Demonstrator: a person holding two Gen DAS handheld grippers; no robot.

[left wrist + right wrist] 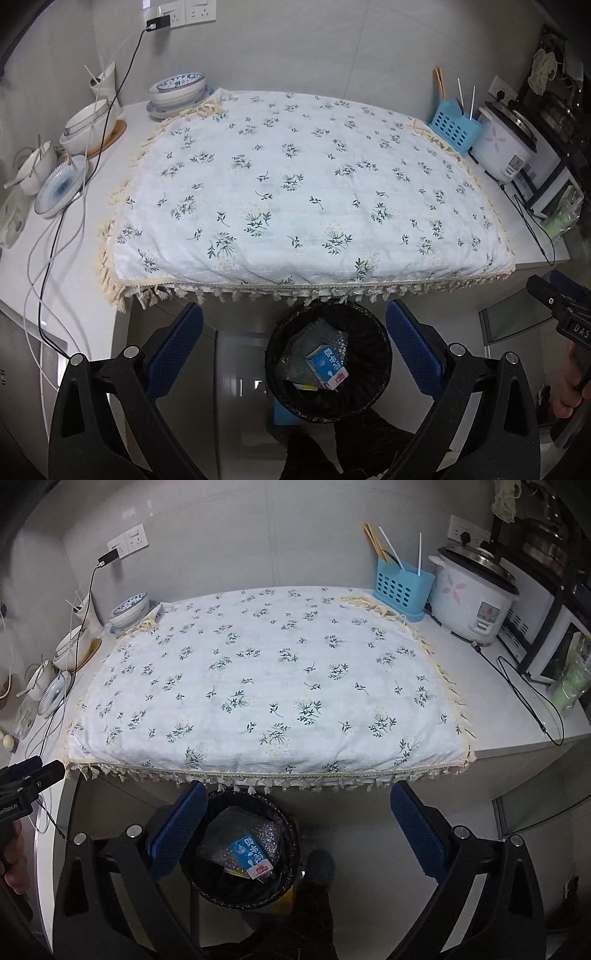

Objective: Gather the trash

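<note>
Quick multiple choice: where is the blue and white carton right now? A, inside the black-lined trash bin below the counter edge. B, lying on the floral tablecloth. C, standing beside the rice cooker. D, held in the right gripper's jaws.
A: the blue and white carton lies inside the trash bin on top of bubble wrap, while the floral tablecloth is bare.

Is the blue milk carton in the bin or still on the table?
In the bin: the milk carton lies on clear plastic wrap inside the black liner.
</note>
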